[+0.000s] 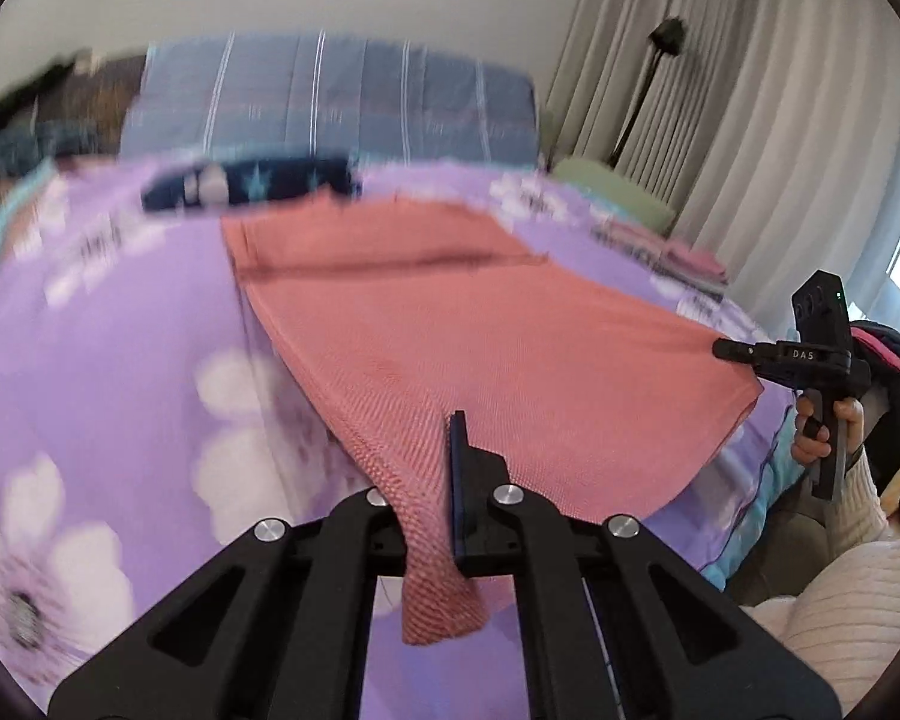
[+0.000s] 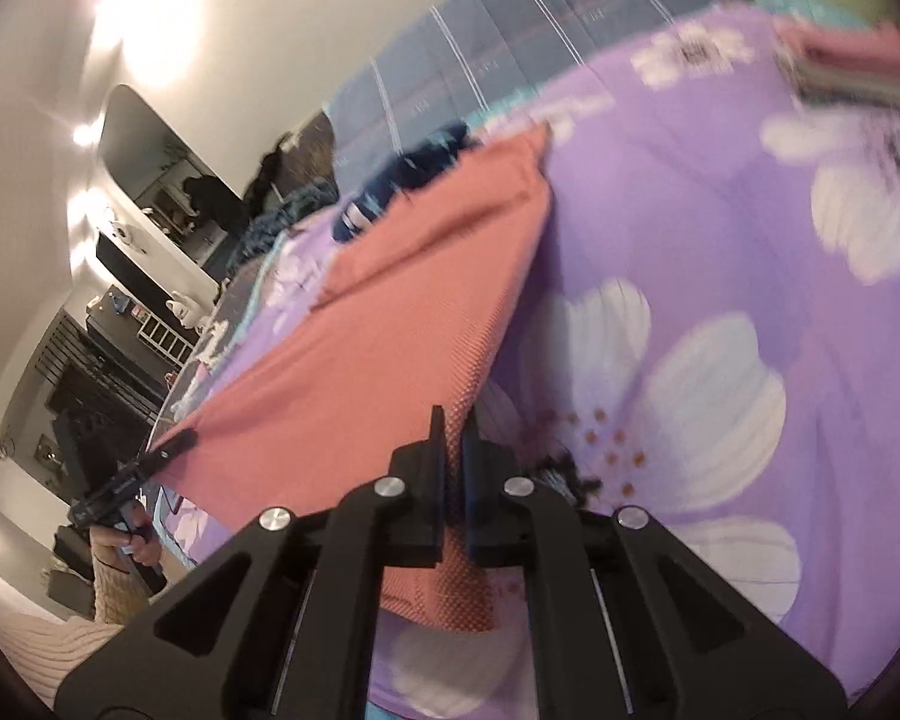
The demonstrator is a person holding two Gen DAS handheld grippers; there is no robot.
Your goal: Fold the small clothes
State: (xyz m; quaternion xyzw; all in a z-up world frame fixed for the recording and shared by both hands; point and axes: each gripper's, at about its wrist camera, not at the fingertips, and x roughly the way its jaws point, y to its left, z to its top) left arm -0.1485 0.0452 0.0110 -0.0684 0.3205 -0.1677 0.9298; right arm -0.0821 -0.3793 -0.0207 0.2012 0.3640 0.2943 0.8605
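A salmon-pink knit garment [image 1: 450,324] lies spread on the purple flowered bedspread [image 1: 120,330]. My left gripper [image 1: 432,468] is shut on its near left corner, and the cloth hangs down between the fingers. My right gripper [image 2: 453,450] is shut on the garment [image 2: 390,324] at its near right corner. The right gripper also shows in the left wrist view [image 1: 729,350], pinching the garment's right edge. The left gripper shows small in the right wrist view [image 2: 177,441] at the far corner. The near edge is lifted off the bed between the two grippers.
A dark blue starred cloth [image 1: 252,183] lies beyond the pink garment. A folded pink stack [image 1: 678,255] sits at the bed's right side, with a green cushion [image 1: 612,189] behind it. A blue striped headboard pillow [image 1: 330,102] and curtains [image 1: 750,120] stand beyond.
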